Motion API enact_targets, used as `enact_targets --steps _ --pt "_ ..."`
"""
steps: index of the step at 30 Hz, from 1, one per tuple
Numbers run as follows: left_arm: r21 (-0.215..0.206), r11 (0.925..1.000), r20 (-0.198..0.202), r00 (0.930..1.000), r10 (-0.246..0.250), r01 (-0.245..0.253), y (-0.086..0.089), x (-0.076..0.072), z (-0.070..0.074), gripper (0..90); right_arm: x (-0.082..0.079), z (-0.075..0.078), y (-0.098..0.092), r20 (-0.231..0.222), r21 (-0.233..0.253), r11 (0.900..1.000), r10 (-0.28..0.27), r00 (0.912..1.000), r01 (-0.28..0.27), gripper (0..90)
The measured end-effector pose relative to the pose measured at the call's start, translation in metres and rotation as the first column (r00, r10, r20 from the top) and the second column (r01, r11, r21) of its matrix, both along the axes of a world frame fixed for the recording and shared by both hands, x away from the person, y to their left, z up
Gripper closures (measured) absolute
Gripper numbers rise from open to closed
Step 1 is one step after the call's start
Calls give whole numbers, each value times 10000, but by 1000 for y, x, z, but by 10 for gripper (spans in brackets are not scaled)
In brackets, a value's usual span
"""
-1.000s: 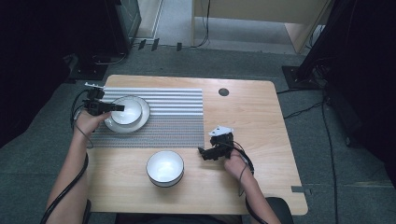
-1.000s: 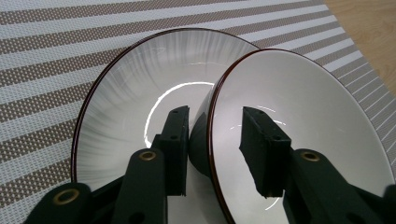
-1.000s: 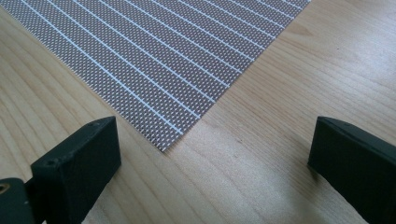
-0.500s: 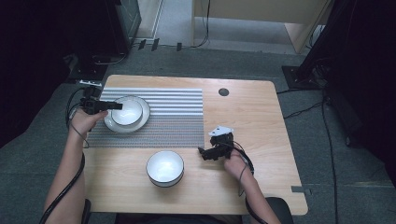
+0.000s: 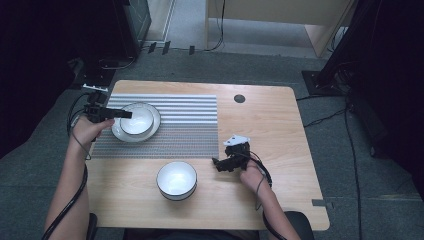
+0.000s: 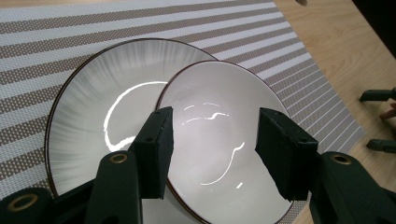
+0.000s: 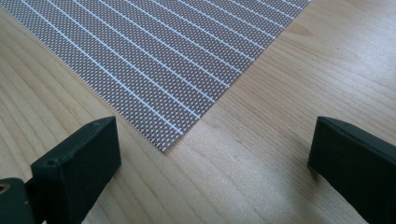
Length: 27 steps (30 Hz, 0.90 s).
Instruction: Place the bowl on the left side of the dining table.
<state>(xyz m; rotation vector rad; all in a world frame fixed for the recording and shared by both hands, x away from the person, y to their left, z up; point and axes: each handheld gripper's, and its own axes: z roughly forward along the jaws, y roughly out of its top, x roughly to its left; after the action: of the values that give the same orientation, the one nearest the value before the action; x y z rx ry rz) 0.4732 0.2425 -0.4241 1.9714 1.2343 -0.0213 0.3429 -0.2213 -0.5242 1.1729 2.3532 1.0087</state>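
Observation:
A small white bowl [image 5: 137,120] sits in a white dark-rimmed plate [image 5: 152,131] on the left part of the striped mat [image 5: 190,125]. My left gripper [image 5: 124,114] hovers at the plate's left side, open. In the left gripper view its jaws stand apart over the small bowl [image 6: 219,116], which rests off-centre on the plate [image 6: 88,107]; left gripper [image 6: 215,147]. A larger white bowl [image 5: 176,179] stands on bare wood in front of the mat. My right gripper [image 5: 218,164] rests open near the mat's front right corner [image 7: 163,144], nothing between its jaws; right gripper [image 7: 212,158].
The wooden table [image 5: 280,130] has a round cable hole [image 5: 239,98] at the back. Its right half is bare wood. The other gripper's jaw tips [image 6: 379,95] show at the right edge of the left gripper view. Cables trail off the left edge.
My left hand has shifted slightly to the left while its gripper stays at the plate and small bowl. The right gripper and the large bowl have not moved.

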Motion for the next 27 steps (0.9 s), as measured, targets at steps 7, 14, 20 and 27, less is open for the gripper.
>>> enact_targets --steps 7,14,20,27 --pt "62 9996 125 9996 -271 270 -10 -4 3 439 0 0 0 3 -3 10000 6 10000 -6 16" --pt "85 9992 145 9991 -403 402 -16 -6 3 422 0 0 0 9 0 10000 10 10000 -10 16" --pt "80 9985 351 9979 -551 548 -23 -11 5 395 0 0 0 -12 -12 10000 6 10000 -6 16" --pt "10 9966 524 9953 -818 818 -33 -17 8 375 0 0 0 -12 -1 10000 -4 10000 4 16"
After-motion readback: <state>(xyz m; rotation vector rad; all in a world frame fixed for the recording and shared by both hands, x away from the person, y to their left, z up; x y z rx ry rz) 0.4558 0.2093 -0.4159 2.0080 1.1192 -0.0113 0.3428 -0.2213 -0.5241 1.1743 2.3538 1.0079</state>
